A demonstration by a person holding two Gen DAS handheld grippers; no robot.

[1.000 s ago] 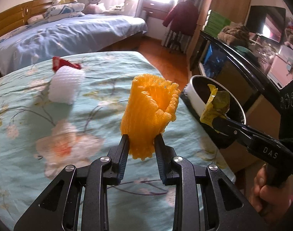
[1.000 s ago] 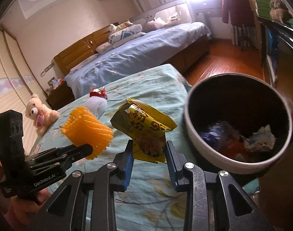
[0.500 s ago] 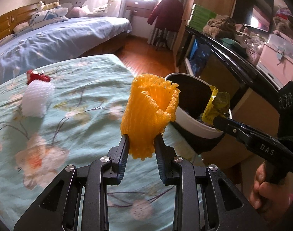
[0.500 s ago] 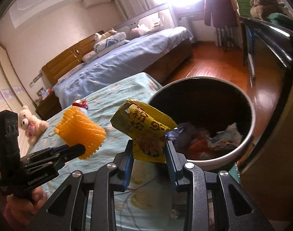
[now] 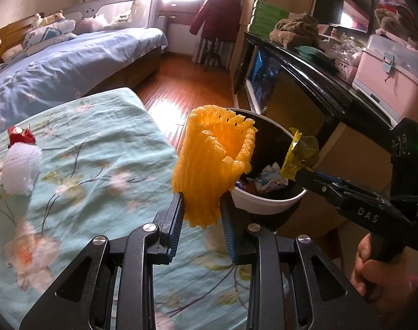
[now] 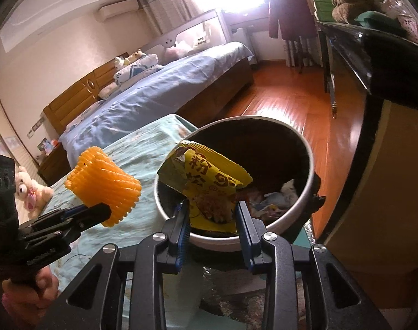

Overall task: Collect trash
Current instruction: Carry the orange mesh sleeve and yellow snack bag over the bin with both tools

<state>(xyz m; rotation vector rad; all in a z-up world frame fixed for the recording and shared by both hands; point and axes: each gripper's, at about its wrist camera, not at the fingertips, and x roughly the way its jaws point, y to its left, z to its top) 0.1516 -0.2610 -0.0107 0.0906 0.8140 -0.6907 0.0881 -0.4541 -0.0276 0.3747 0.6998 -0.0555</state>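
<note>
— Two bits of trash are in my tongs. What changed?

— Both moved closer to the bin [image 6: 305, 148]. A second ago my yellow wrapper [image 6: 209, 187] was over the bed cover [image 5: 85, 143]. Now it hangs over the bin's near rim, just ahead of my right tongs [image 6: 211, 217], which are squeezed tight on it.

— And the orange foam net [image 5: 211, 162]?

— My left tongs [image 5: 202, 214] pinch its bottom end. It stands up right in front of them, with the bin just behind it and to the right. It is not over the hole yet, I think.

— Anything left behind?

— Yes. Far off to the left of my left tongs, a white foam net [image 5: 19, 170] and a red wrapper [image 5: 19, 136] lie on the cover.

— So what next?

— I think the wrapper can drop soon. Those two come after.
</note>
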